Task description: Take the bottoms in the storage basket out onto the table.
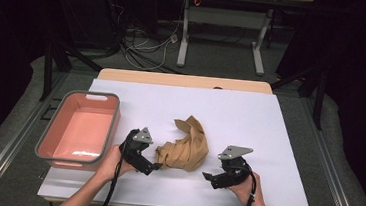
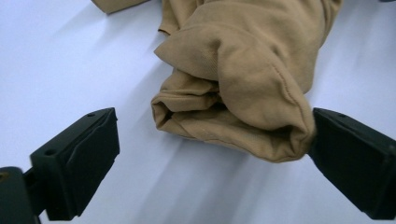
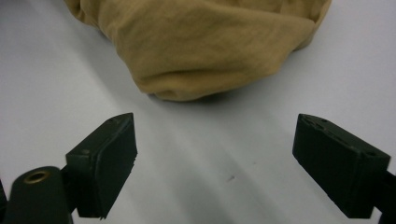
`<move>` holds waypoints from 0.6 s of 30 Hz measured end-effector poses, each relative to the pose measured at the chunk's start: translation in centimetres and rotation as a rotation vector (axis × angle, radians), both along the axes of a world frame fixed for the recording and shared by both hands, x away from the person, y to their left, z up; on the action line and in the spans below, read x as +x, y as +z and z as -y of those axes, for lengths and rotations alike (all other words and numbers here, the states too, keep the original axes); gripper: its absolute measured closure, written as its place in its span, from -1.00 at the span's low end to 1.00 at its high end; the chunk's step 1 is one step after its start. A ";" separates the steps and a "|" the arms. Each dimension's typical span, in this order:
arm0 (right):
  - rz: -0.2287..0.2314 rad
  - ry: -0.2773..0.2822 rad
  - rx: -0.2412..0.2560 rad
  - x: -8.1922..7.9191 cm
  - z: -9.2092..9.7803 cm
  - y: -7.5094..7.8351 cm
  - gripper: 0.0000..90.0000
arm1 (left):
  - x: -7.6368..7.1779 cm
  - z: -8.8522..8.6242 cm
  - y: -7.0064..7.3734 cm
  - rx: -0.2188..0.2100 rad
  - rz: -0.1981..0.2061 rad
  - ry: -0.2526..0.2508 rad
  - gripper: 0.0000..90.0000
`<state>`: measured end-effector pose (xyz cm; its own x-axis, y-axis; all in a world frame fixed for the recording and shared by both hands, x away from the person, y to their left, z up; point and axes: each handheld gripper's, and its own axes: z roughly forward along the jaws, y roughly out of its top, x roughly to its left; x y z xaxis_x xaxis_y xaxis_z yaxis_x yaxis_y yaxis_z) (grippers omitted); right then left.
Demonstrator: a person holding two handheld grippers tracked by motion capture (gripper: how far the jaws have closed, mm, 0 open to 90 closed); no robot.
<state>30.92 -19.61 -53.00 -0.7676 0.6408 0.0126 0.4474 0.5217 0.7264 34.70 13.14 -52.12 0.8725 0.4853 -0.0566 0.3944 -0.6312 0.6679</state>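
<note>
High view: a white surface lies over a tan tabletop whose far edge shows beyond it; the person's forearms come in from the near edge.
Cloth: a crumpled tan cloth sits near the middle of the surface, between the two grippers, a pointed flap rising at its far end.
Left gripper: the left gripper is held just left of the cloth, its tip at the cloth's near left end.
Left fingers: in the left gripper view they stand wide apart; the cloth's folded end lies between them, and the right-hand one touches the fold while the other is clear of it.
Right gripper: the right gripper is held near the cloth's near right side, apart from it.
Right fingers: in the right gripper view they stand wide, holding nothing; the cloth lies beyond them on the bare surface.
Bin: a pink bin with a grey rim stands at the left edge of the surface, just left of the left hand.
Room: dark; grey floor, loose cables on the floor beyond the surface, and a second table on white legs at the far end.
</note>
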 end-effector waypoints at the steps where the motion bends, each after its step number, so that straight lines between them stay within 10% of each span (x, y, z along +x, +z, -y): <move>1: 0.004 -0.001 0.002 0.2 -0.2 0.1 -0.68 | -0.1 0.0 0.0 -0.013 -0.002 0.005 -0.86; 18: 0.041 0.016 0.026 2.3 -5.0 2.3 -0.28 | -0.4 1.6 -0.8 -0.046 -0.001 -0.022 -0.59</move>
<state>33.20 -14.64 -50.71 -0.7782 0.6280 -0.0027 0.4085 0.5096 0.7573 34.28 11.51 -52.89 0.8828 0.4630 -0.0793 0.3815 -0.6081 0.6962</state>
